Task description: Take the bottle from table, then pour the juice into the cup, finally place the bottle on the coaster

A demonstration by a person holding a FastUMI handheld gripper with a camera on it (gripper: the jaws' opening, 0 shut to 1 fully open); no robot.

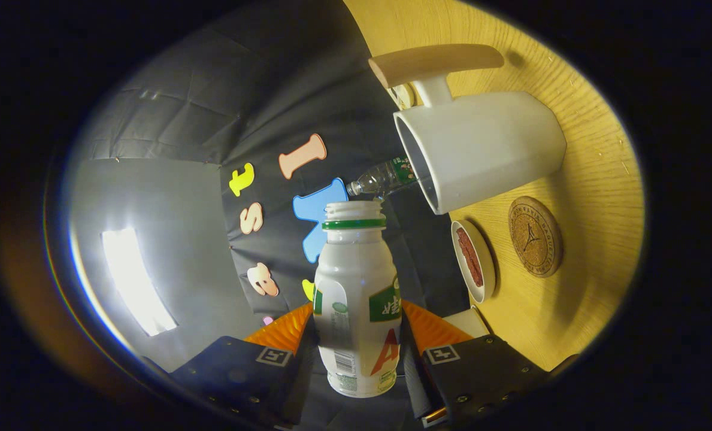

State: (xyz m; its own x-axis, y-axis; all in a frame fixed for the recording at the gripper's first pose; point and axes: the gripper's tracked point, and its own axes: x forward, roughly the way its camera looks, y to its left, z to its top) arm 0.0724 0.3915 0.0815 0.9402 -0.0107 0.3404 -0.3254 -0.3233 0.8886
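Gripper view | tongs (358, 353) clamped on uncapped juice bottle (357, 299), tilted beside white cup (481, 149) | risk: mouth short of rim, juice spills onto worktop (589, 179)

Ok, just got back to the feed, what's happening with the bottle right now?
The tongs are shut on the open white bottle, which is lifted and turned well off level, going by the tilted wooden table. Its mouth is near the white cup but not over the rim. The cork coaster is bare, beside a small dish. No juice is visibly flowing.
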